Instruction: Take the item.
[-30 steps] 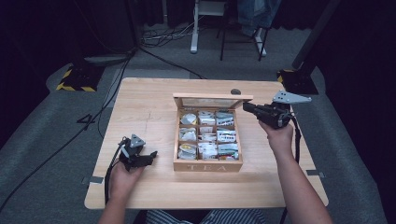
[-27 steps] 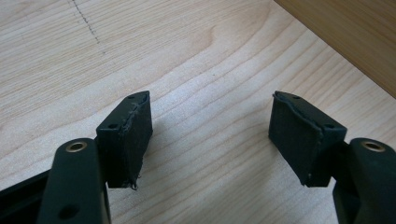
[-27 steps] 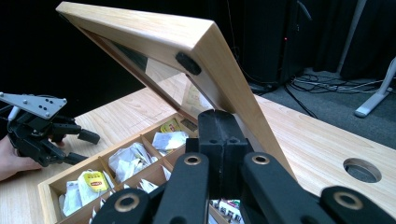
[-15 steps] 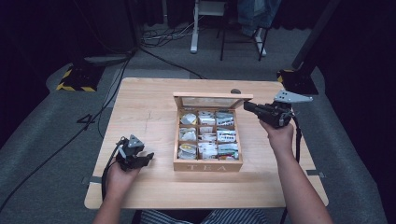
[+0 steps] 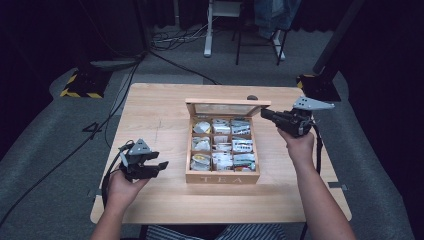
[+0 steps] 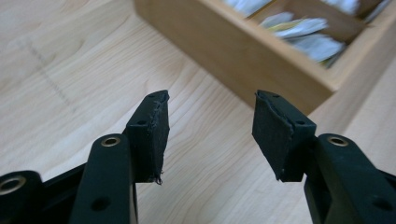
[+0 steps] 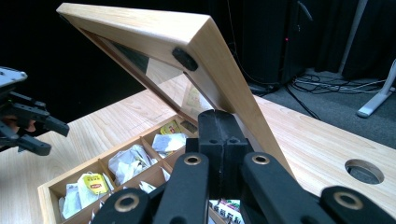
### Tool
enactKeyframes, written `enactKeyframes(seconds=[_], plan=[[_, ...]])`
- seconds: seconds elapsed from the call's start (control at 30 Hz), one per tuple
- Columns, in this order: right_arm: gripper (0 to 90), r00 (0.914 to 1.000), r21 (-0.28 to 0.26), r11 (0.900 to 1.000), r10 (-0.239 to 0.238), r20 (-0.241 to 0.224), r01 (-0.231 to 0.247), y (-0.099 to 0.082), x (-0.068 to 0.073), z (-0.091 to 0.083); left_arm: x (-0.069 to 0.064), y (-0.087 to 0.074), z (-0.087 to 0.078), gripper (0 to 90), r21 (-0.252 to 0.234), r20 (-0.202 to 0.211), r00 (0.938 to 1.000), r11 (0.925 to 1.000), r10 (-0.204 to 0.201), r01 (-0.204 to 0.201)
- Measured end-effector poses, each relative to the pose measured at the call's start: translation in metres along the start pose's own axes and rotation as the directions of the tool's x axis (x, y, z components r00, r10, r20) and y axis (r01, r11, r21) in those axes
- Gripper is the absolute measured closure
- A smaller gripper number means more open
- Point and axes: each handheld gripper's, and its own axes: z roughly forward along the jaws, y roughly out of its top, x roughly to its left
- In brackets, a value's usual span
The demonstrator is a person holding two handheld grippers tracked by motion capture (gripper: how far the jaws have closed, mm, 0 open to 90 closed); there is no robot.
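1. High view: one light wooden tea box (image 5: 222,176) with six compartments of tea bags sits mid-surface (image 5: 160,115). The left tool (image 5: 159,167) hovers just left of the box's front corner, nearer the bags than the right.
2. Left gripper view: its pads (image 6: 154,130) have just been closing but stand apart, nothing between; the box lies ahead-right.
3. Right gripper view: the right tool (image 7: 223,122), jaws together, props the glass-paned wooden lid (image 7: 154,25) up at its front edge.
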Motion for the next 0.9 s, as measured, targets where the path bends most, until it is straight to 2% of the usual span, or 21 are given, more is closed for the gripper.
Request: enactKeyframes(seconds=[0.03,0.13,0.4,0.57,0.6,0.63,0.67,0.73,0.8,0.83,0.87,0.9], plan=[[90.0,1.0000,-0.001,1.0000,0.002,-0.002,-0.002,0.000,-0.001,0.000,-0.005,0.007,-0.001,46.5,0.003,0.018,0.9994,0.9995,0.031,-0.031],[90.0,1.0000,-0.009,1.0000,0.004,-0.009,-0.004,0.000,-0.002,0.001,-0.014,0.017,-0.002,46.2,0.007,0.038,0.9974,0.9980,0.062,-0.062],[90.0,0.9998,-0.012,0.9999,0.011,-0.015,-0.012,-0.001,-0.006,0.001,-0.030,0.037,-0.006,46.4,-0.009,0.070,0.9921,0.9945,0.104,-0.104],[90.0,0.9998,-0.011,0.9999,0.011,-0.015,-0.012,-0.001,-0.006,0.001,-0.044,0.058,-0.006,47.5,-0.018,0.099,0.9851,0.9901,0.140,-0.139],[90.0,0.9998,-0.011,0.9999,0.011,-0.015,-0.012,-0.001,-0.006,0.001,-0.044,0.058,-0.006,47.7,-0.018,0.099,0.9851,0.9901,0.140,-0.139],[90.0,0.9998,-0.012,0.9999,0.012,-0.016,-0.012,-0.001,-0.005,0.002,-0.048,0.064,-0.004,48.0,-0.025,0.123,0.9804,0.9881,0.154,-0.152],[90.0,0.9998,-0.012,0.9999,0.012,-0.016,-0.012,-0.001,-0.005,0.002,-0.048,0.064,-0.004,48.2,-0.025,0.123,0.9804,0.9881,0.154,-0.152],[90.0,0.9998,-0.011,0.9999,0.012,-0.015,-0.012,-0.001,-0.005,0.001,-0.056,0.075,0.000,48.2,-0.034,0.164,0.9717,0.9854,0.170,-0.167],[90.0,0.9998,-0.010,0.9999,0.010,-0.015,-0.011,-0.001,-0.005,0.001,-0.058,0.078,0.001,48.2,-0.037,0.174,0.9695,0.9849,0.173,-0.169],[90.0,0.9998,-0.010,0.9999,0.012,-0.016,-0.012,-0.001,-0.005,0.001,-0.063,0.085,0.004,48.1,-0.040,0.189,0.9642,0.9825,0.186,-0.182],[90.0,0.9998,-0.010,0.9999,0.012,-0.016,-0.012,-0.001,-0.005,0.001,-0.063,0.085,0.004,48.1,-0.040,0.189,0.9642,0.9825,0.186,-0.182],[90.0,0.9998,-0.009,0.9999,0.011,-0.016,-0.011,-0.001,-0.005,0.001,-0.066,0.090,0.007,48.1,-0.040,0.196,0.9609,0.9808,0.195,-0.191]])
